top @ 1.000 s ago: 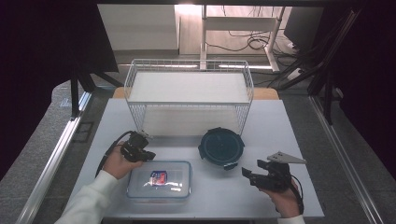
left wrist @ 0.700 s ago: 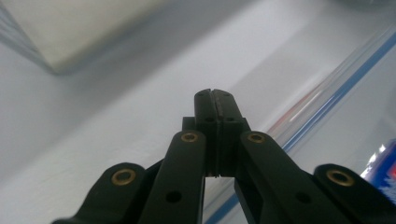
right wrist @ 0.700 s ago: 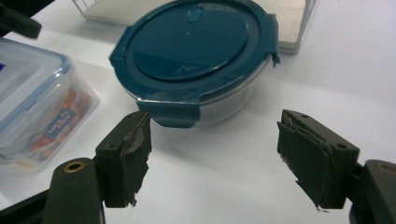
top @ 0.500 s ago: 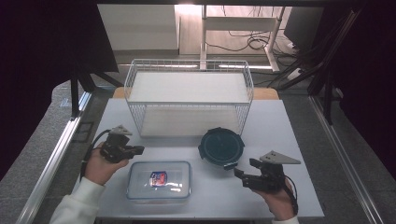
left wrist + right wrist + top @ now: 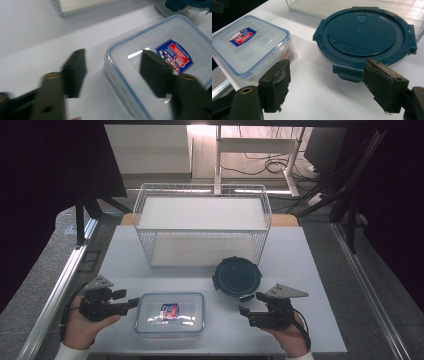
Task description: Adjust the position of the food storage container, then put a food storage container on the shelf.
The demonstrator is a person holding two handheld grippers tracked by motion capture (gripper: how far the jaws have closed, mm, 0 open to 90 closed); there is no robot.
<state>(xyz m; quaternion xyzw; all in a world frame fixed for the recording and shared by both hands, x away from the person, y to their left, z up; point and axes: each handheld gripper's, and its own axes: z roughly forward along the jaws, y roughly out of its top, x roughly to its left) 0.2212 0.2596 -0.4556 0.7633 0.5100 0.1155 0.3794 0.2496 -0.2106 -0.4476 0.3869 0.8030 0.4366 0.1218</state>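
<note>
Left gripper view blurred, jaws smeared, rectangular clear box point(image 5: 160, 75) cut off at right and bottom edges; contents hard to make out. Left gripper point(image 5: 131, 304) just opening, now wide, empty, just left of box point(image 5: 170, 313). Transparent, blue-rimmed lid, red-and-blue label, at table point(image 5: 310, 270) front, between both grippers. Right gripper point(image 5: 245, 312) spread, empty, near round dark-teal lidded container point(image 5: 364, 35). Wire basket point(image 5: 202, 227) behind.

Rectangular container point(image 5: 170, 314) left of the round container point(image 5: 237, 277) (near, apart), wire basket point(image 5: 202, 200) behind both.
</note>
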